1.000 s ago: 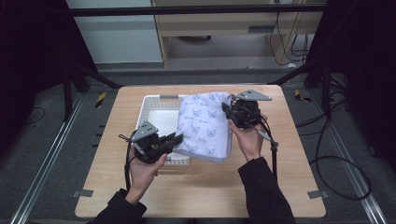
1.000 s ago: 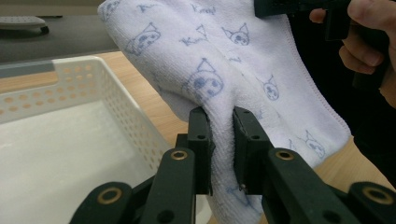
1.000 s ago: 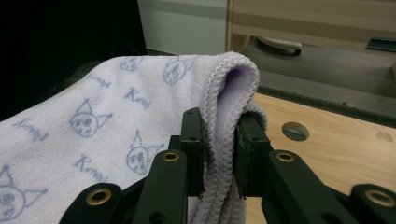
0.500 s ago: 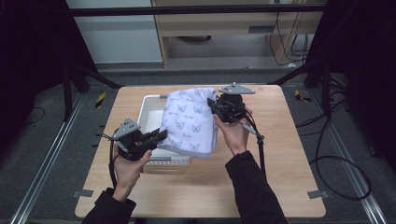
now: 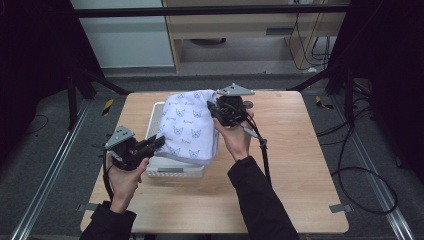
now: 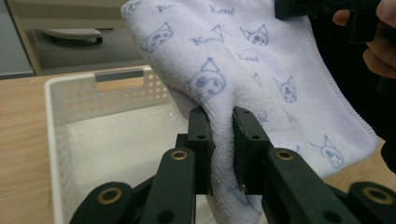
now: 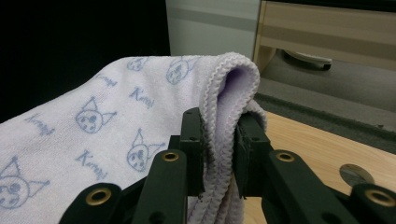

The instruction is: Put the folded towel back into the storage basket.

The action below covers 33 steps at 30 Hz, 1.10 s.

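A pale lilac towel (image 5: pixel 189 127) printed with small blue cat faces hangs folded over a white perforated basket (image 5: pixel 172 170) on the wooden table. My left gripper (image 5: pixel 159 142) is shut on the towel's near left edge; in the left gripper view the towel (image 6: pixel 252 79) bunches between the jaws, above the basket (image 6: pixel 56 140). My right gripper (image 5: pixel 213 110) is shut on the far right corner, held higher. The right gripper view has the hemmed fold of the towel (image 7: pixel 116 121) pinched between the jaws.
The wooden table (image 5: pixel 295 165) has bare surface right of and in front of the basket. A low wooden cabinet (image 5: pixel 240 25) stands beyond the table. Cables (image 5: pixel 360 170) lie on the dark floor at the right, and a metal rail (image 5: pixel 45 180) runs along the left.
Both grippers have carried the towel leftward across the basket. The left gripper has drawn back toward the table's left side, and the right has come in over the basket's far right corner.
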{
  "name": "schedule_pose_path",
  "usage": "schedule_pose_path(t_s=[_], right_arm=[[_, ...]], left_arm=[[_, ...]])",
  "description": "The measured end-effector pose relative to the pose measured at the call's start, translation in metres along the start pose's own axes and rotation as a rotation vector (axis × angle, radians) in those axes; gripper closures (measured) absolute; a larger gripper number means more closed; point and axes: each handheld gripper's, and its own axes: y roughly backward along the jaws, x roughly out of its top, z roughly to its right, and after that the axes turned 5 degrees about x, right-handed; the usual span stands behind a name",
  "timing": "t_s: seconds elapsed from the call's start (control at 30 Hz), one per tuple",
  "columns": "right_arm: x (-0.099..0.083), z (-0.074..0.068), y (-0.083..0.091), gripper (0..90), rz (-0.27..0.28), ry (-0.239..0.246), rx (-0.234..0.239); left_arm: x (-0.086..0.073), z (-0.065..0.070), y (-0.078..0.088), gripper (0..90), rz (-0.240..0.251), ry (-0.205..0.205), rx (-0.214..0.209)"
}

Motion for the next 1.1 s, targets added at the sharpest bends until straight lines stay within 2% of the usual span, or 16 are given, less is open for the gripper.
schedule_pose_path(t_s=[0.3, 0.63, 0.77, 1.1], right_arm=[[0.008, -0.013, -0.026, 76.0, 0.002, 0.018, 0.023], [0.000, -0.014, -0.055, 76.0, -0.030, 0.005, 0.043], [-0.003, -0.014, -0.065, 75.9, -0.027, -0.008, 0.056], [-0.013, -0.014, -0.083, 75.8, -0.051, -0.002, 0.052]], left_arm=[[-0.003, -0.015, 0.003, 77.9, -0.006, 0.013, 0.049], [-0.011, -0.031, -0.006, 77.8, -0.042, 0.029, 0.093], [-0.012, -0.037, -0.005, 77.8, -0.044, 0.040, 0.111], [-0.021, -0.042, -0.017, 77.8, -0.091, 0.039, 0.138]])
